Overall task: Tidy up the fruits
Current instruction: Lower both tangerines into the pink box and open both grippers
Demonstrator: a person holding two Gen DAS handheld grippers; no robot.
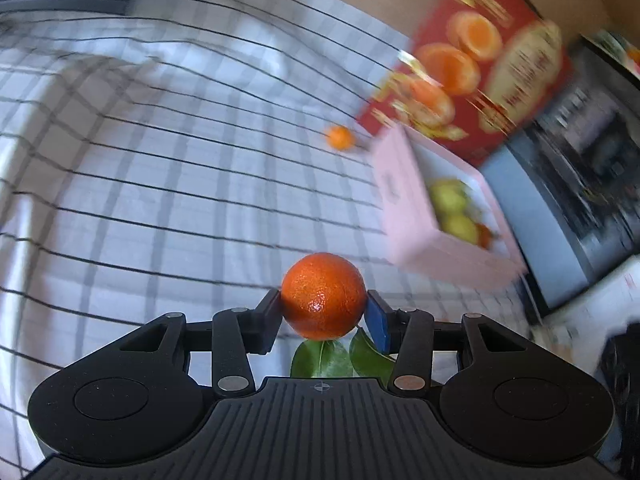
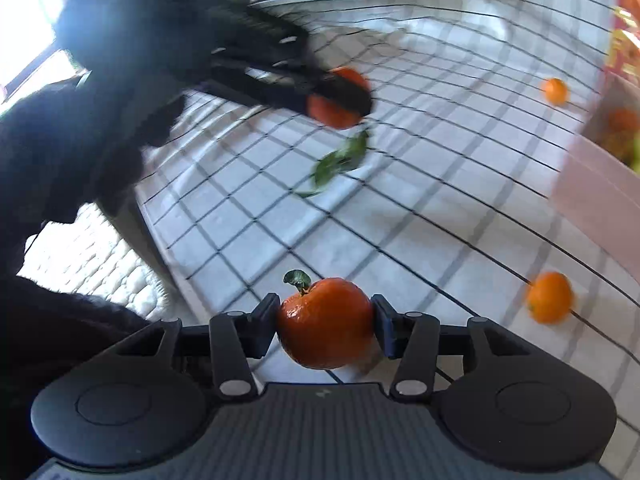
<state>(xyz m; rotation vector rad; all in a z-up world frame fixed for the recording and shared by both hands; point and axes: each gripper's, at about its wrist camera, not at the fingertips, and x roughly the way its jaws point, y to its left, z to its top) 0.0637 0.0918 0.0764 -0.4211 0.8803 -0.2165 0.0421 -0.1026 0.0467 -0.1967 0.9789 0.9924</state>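
Here each gripper's fingers clamp a fruit: the left gripper (image 1: 323, 314) holds a leafy orange (image 1: 323, 295), the right gripper (image 2: 325, 326) a stemmed orange (image 2: 326, 322), both above the checked cloth (image 1: 180, 184). Farther off, a loose small orange (image 1: 340, 137) lies beside the pink box (image 1: 404, 216) holding green fruit (image 1: 450, 198); behind it a red carton (image 1: 480, 76)

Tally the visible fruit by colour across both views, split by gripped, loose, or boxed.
Gripped oranges: 2
Loose oranges on the cloth: 2
Boxed orange, partly hidden: 1
Green fruit in the pink box: 2
Total: 7 visible (5 orange, 2 green)
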